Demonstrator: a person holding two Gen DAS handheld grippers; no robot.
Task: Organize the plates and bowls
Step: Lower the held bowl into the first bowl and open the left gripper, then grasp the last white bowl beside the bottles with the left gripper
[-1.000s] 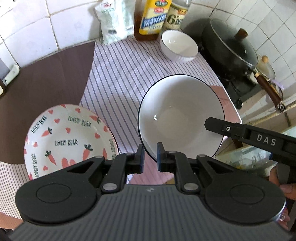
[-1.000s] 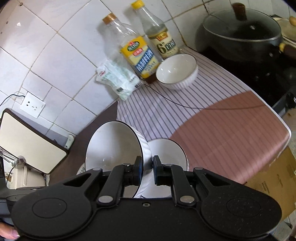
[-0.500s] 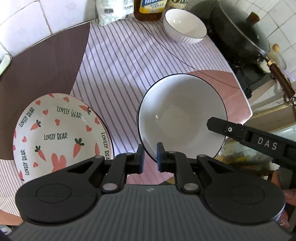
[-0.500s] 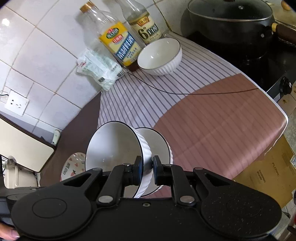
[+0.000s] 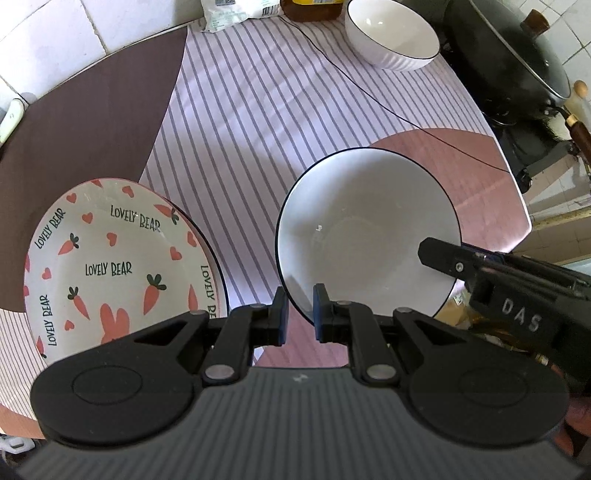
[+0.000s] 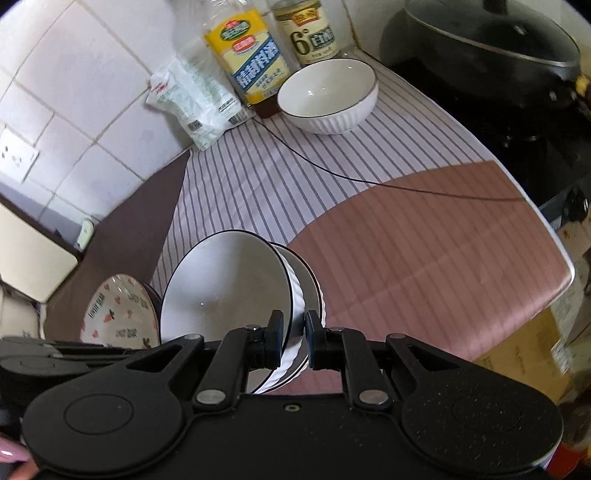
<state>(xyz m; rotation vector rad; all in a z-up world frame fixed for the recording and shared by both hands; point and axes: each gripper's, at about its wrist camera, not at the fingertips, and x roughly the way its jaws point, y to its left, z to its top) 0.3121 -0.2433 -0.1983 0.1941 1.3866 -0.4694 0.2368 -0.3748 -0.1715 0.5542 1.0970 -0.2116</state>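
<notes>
A white bowl with a dark rim (image 5: 369,229) hangs tilted over the striped cloth (image 5: 258,122). My left gripper (image 5: 298,314) is shut on its near rim. In the right wrist view the bowl (image 6: 221,291) has a ribbed bowl (image 6: 312,295) nested under it, and my right gripper (image 6: 294,341) is shut on their rims; one of its fingers (image 5: 443,258) reaches in at the bowl's right side. A carrot-and-heart plate (image 5: 110,266) (image 6: 114,317) lies flat to the left. Another ribbed white bowl (image 5: 391,33) (image 6: 328,96) stands at the back.
Two bottles (image 6: 247,59) (image 6: 310,33) and a white bag (image 6: 188,99) stand against the tiled wall. A lidded black pan (image 5: 509,62) sits on the stove to the right. A thin black wire (image 6: 369,181) crosses the cloth. A cardboard box (image 6: 517,354) lies beyond the table's right edge.
Both grippers have sunk toward the cloth with the bowls still held, and both views tip further down. The plate and cloth look larger and closer.
</notes>
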